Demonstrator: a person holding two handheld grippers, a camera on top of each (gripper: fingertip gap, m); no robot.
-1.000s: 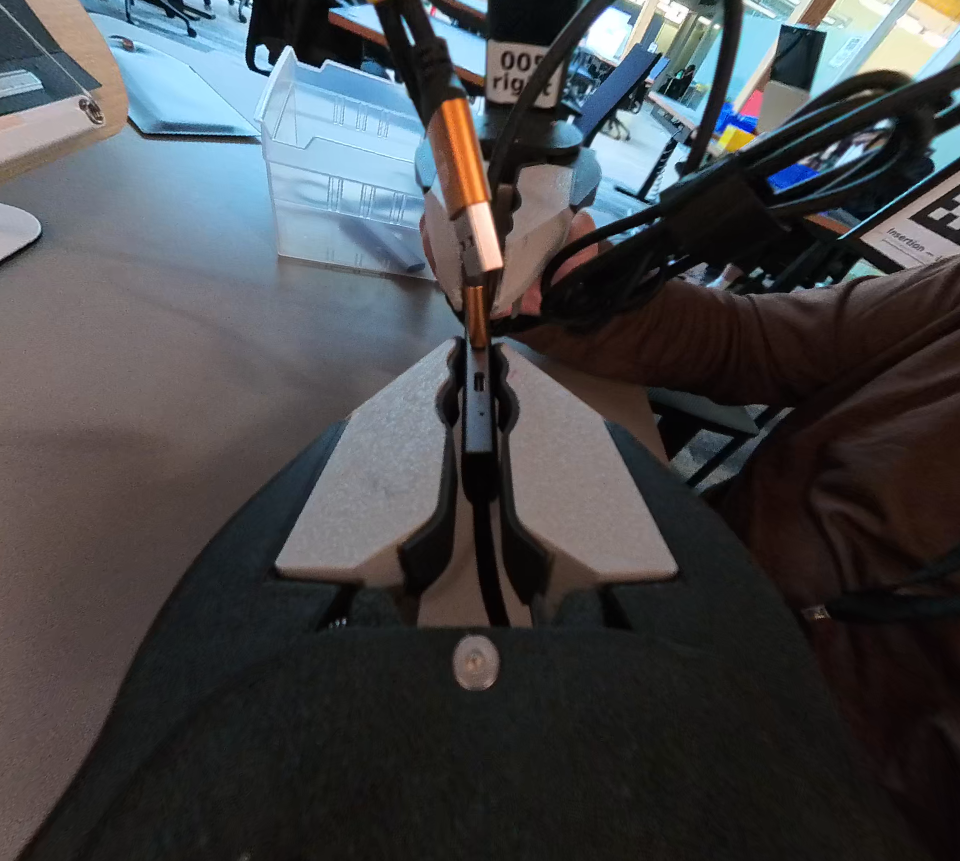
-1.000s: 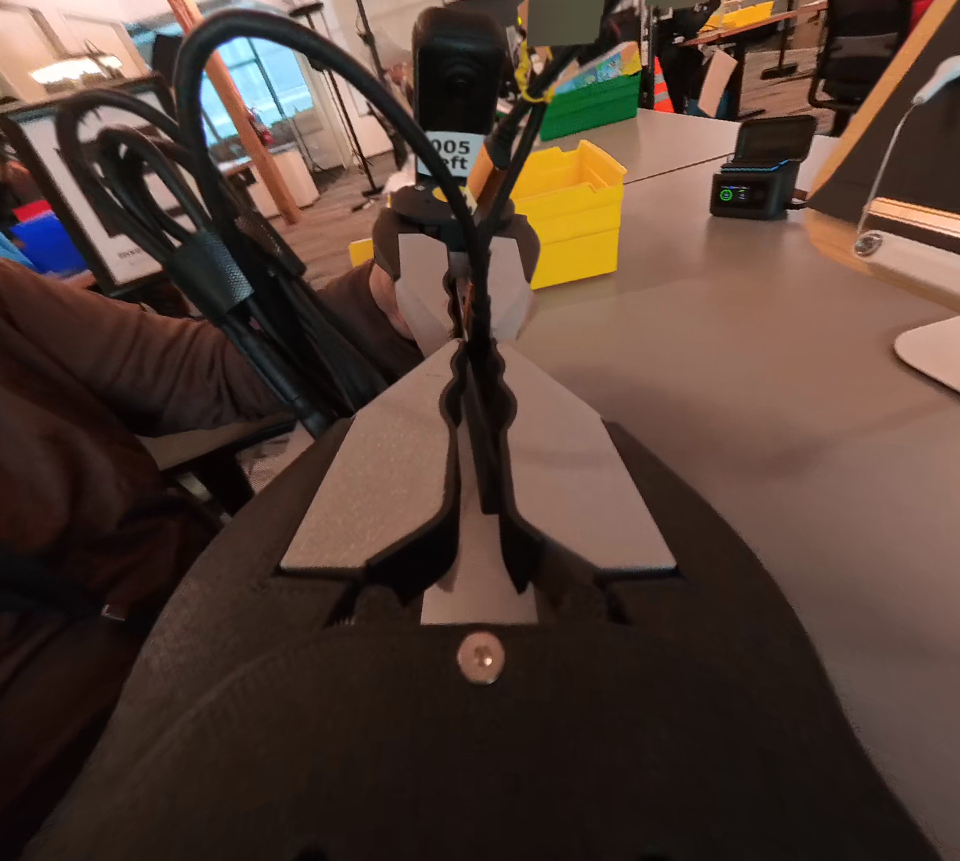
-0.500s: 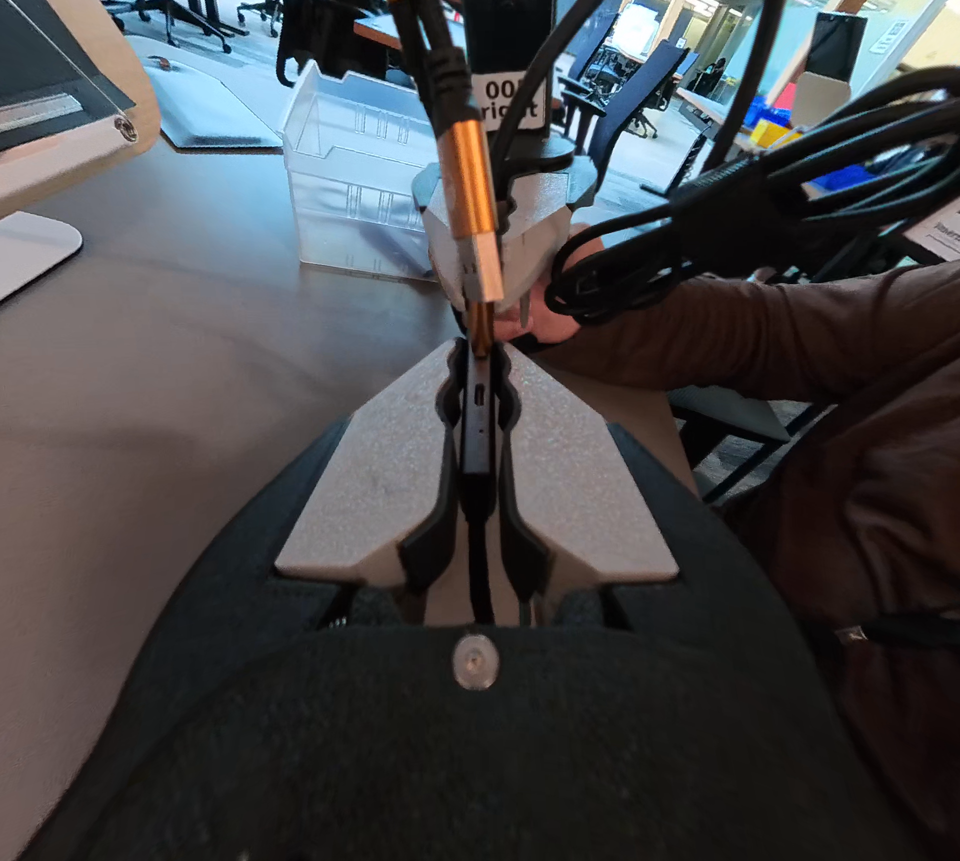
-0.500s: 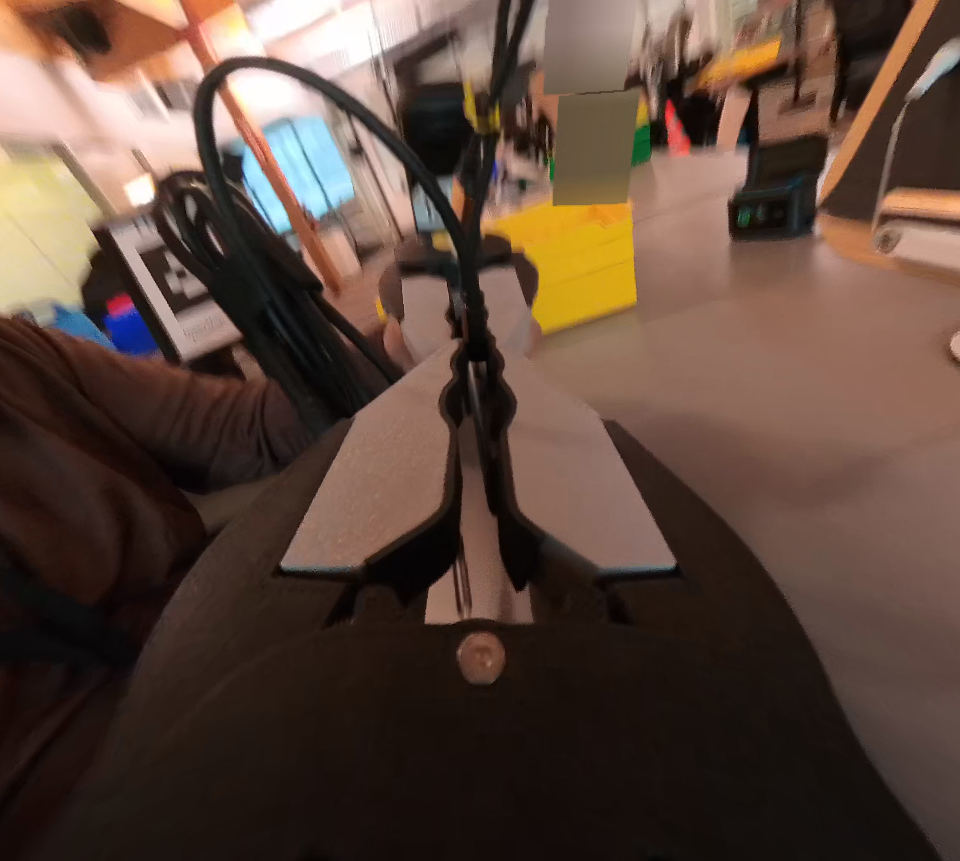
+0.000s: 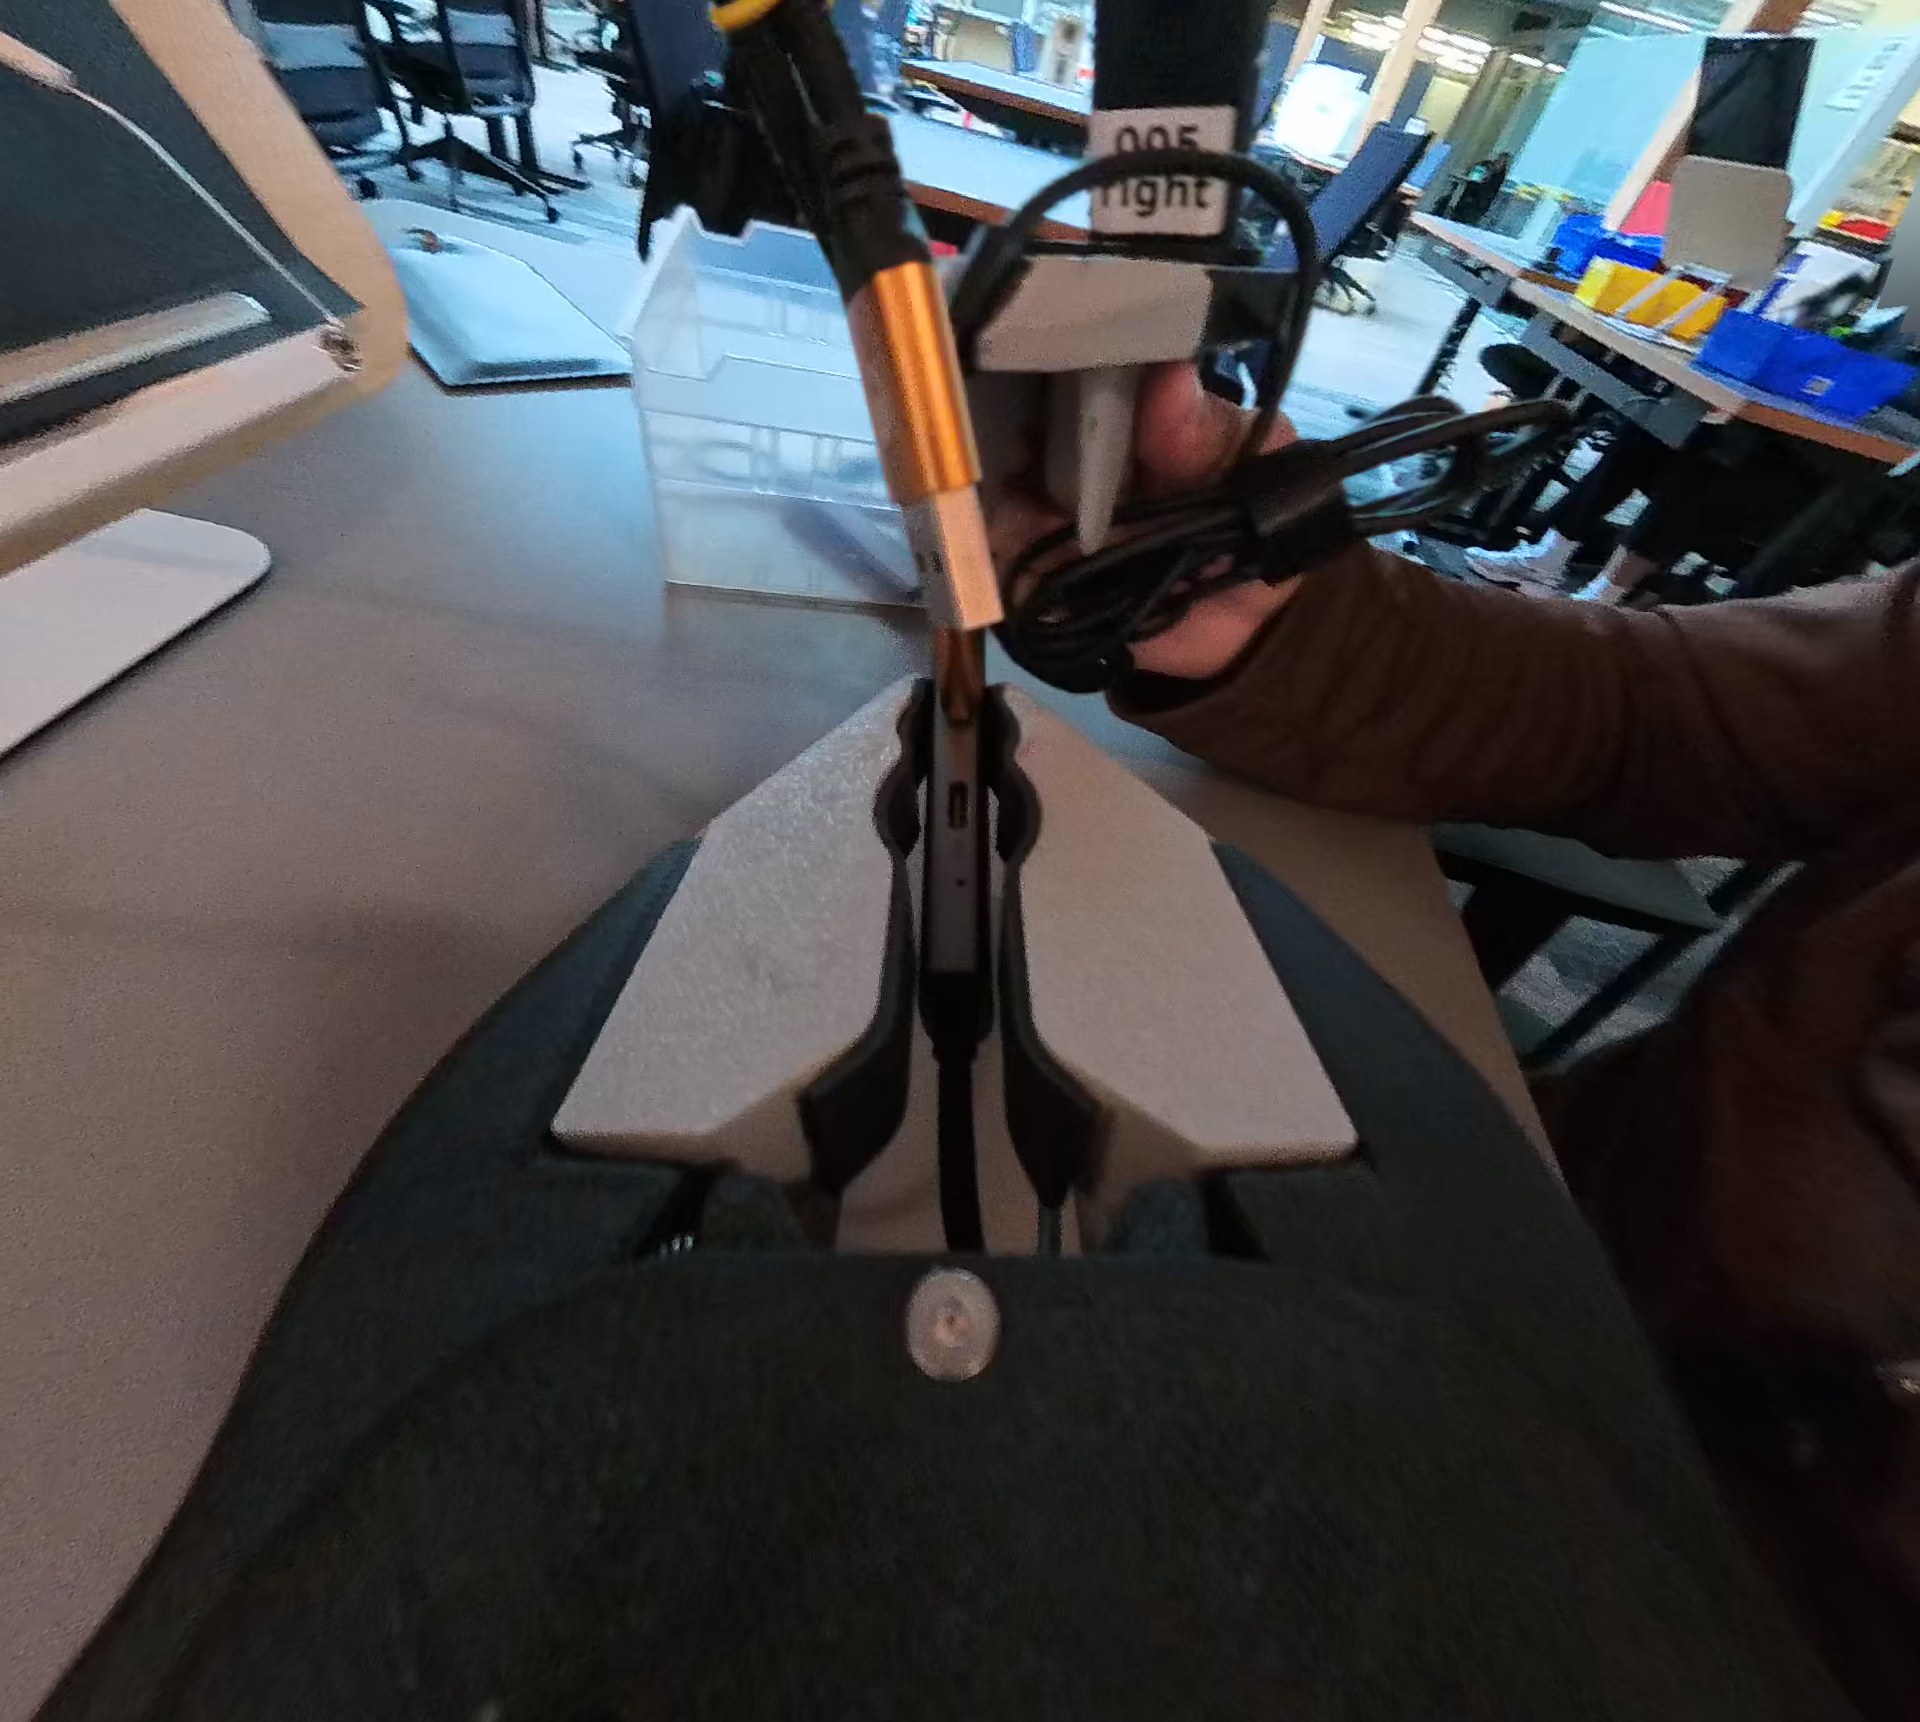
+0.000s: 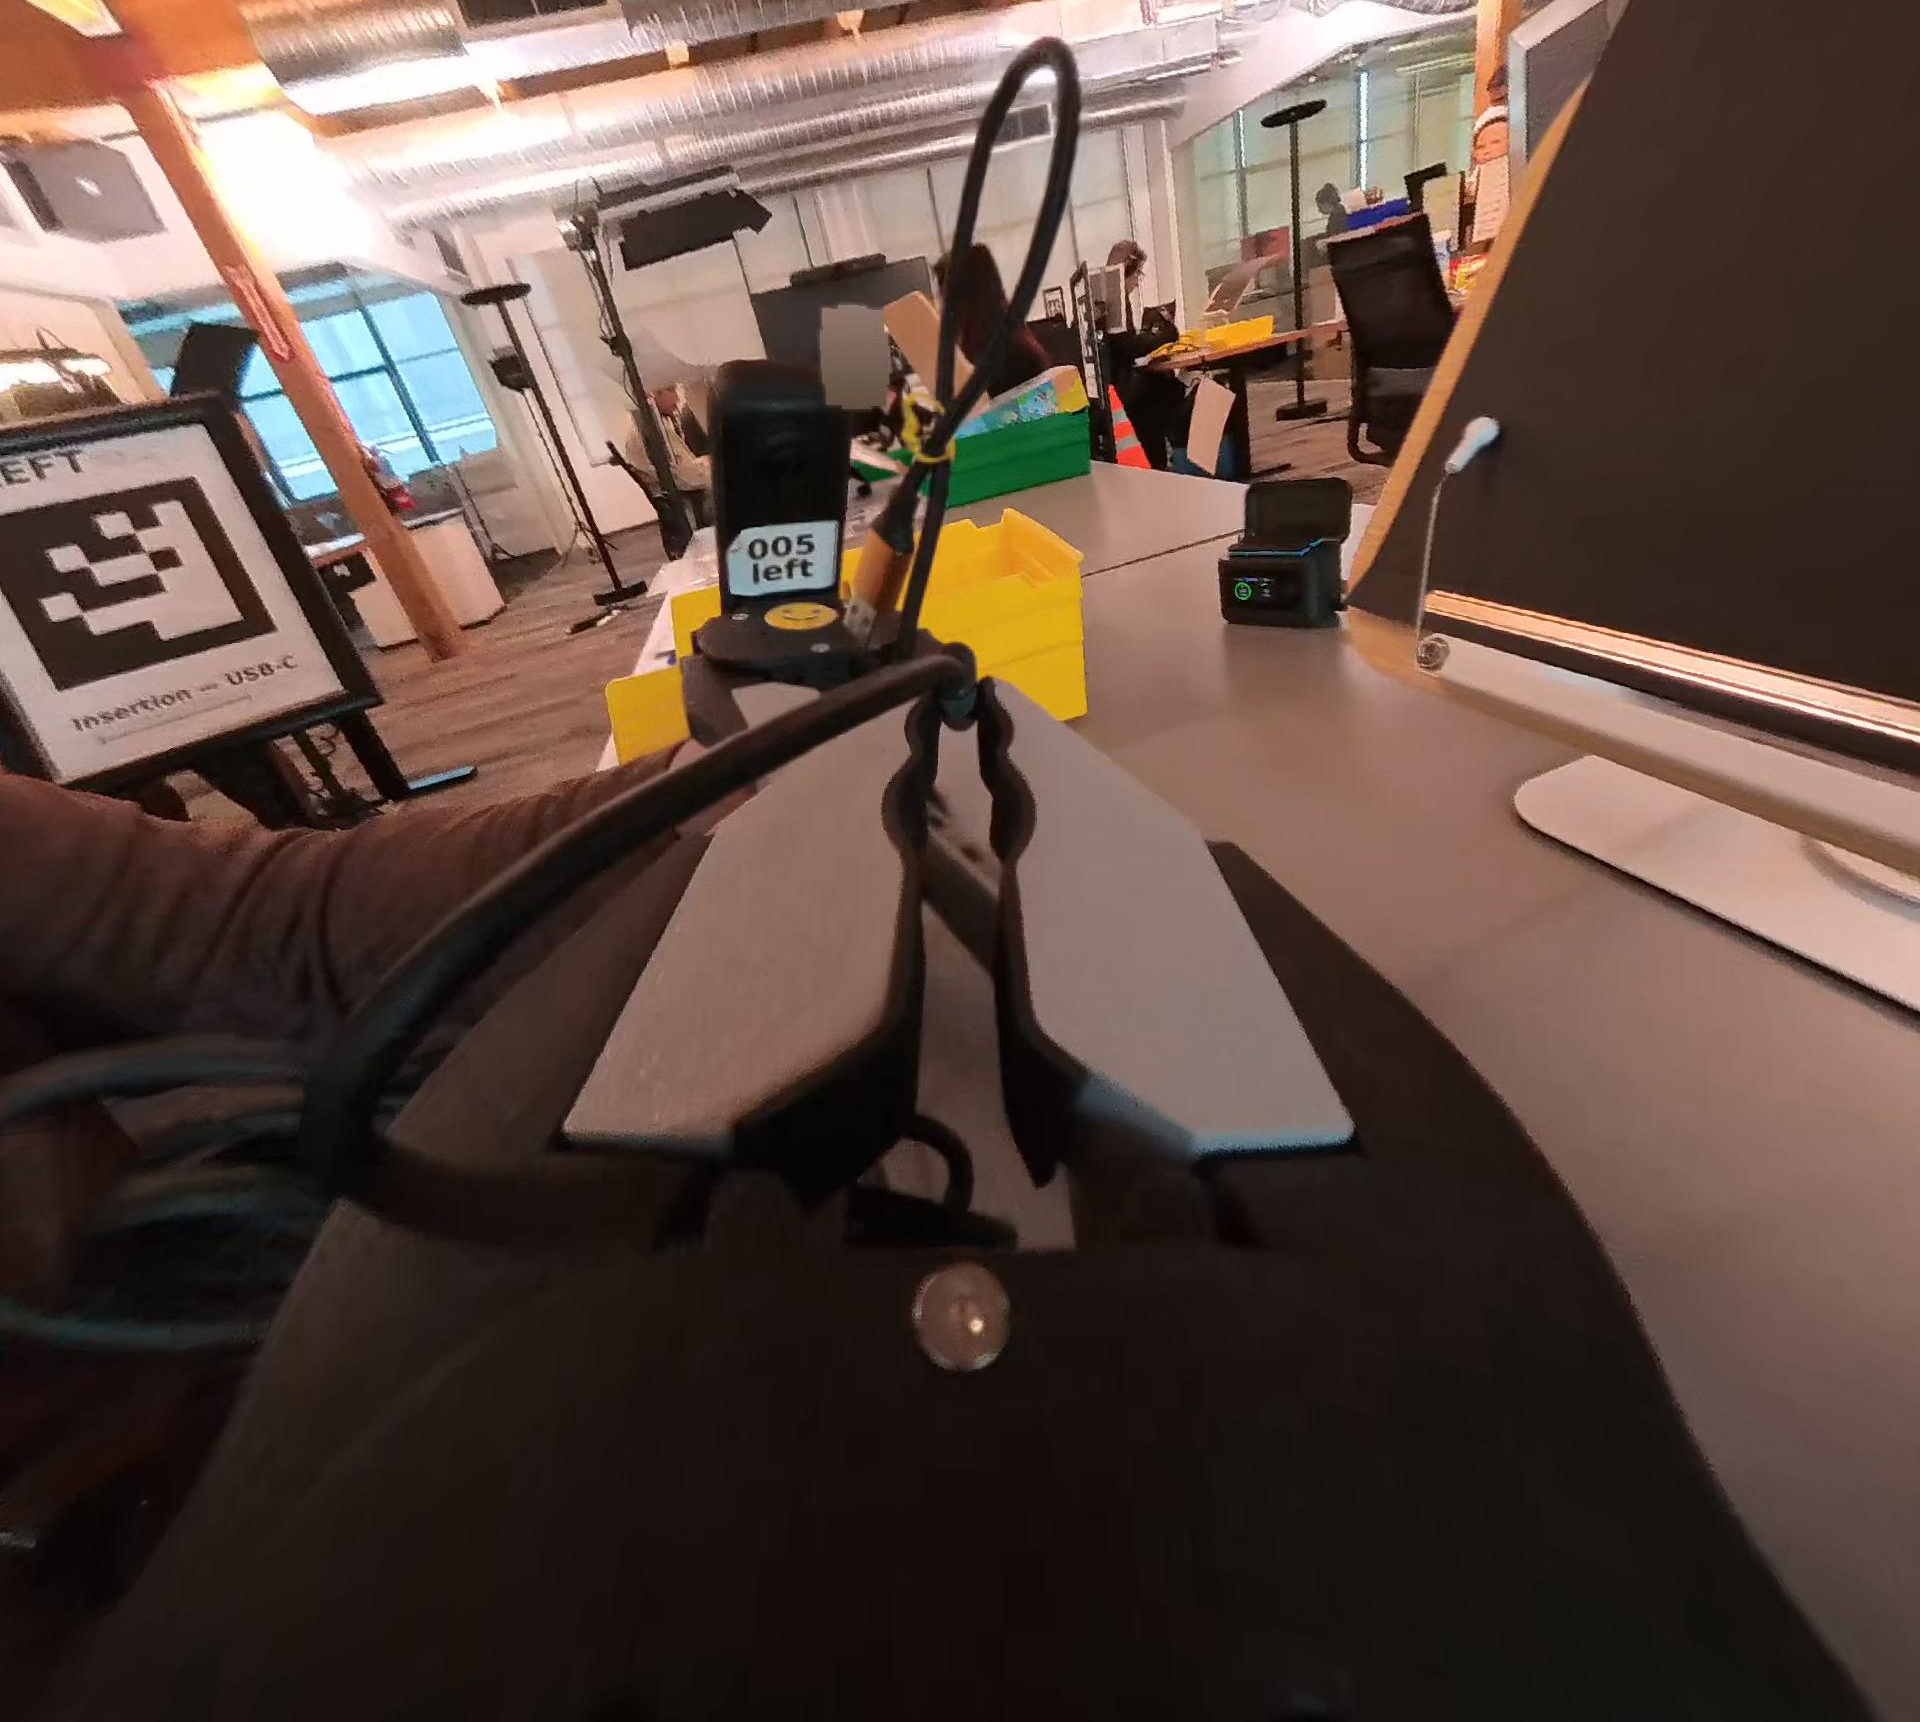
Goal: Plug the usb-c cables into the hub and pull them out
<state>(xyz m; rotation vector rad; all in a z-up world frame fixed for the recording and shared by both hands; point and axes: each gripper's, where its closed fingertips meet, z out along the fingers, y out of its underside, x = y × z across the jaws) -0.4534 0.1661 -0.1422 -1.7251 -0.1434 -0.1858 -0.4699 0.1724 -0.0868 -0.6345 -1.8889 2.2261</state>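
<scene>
A: Start at the tongs. What has the left gripper (image 5: 956,716) got?

B: Its fingers are pinched on the hub (image 5: 958,851), a slim dark bar held edge-up, long axis running forward between them. A free port faces up.

A: And the right gripper (image 6: 958,716)?

B: Pressed together on a thin black cable (image 6: 665,799), right at the tips. The plug end itself I can't quite make out.

A: What does the next move turn on?

B: The hub lies ahead and slightly right of the right gripper, so the plug must line up with that port. An orange-sleeved connector (image 5: 923,446) hangs just above the hub's far end, tilted.

A: Different from a second ago?

B: The right gripper has drawn back and up, away from the hub; the desk (image 5: 395,737) is unchanged.
</scene>
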